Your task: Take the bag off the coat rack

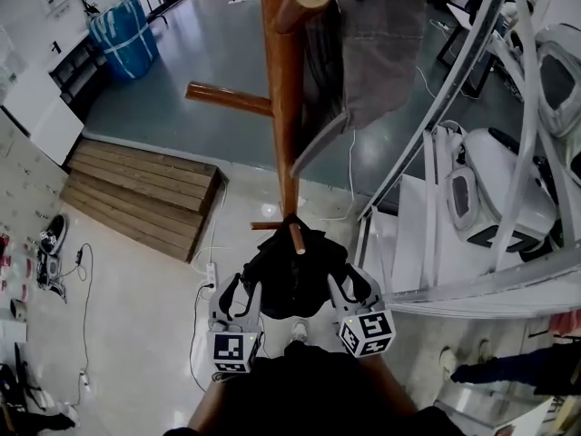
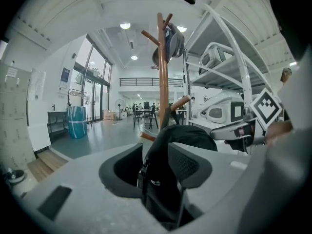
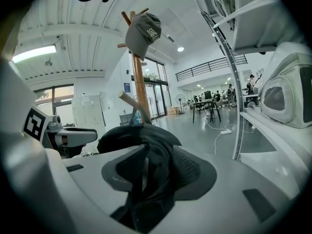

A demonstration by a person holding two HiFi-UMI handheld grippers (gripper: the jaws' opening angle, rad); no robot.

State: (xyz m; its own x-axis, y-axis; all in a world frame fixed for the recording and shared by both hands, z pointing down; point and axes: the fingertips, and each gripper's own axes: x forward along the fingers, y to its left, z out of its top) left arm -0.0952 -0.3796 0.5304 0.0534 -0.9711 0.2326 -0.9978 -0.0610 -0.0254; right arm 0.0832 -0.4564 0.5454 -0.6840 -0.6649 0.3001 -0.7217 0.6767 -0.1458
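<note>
The black bag (image 1: 289, 275) hangs on a lower peg (image 1: 297, 239) of the wooden coat rack (image 1: 283, 107). The left gripper (image 1: 239, 296) and right gripper (image 1: 352, 289) are released, with bag fabric standing between each pair of jaws. Hazard: a shallow grip slips; pulling before lifting snags the bag on the upturned peg and rocks the rack.

Glossy grey floor (image 1: 200, 57), wooden steps (image 1: 136, 193) left, white shelving (image 1: 413, 243) right.
</note>
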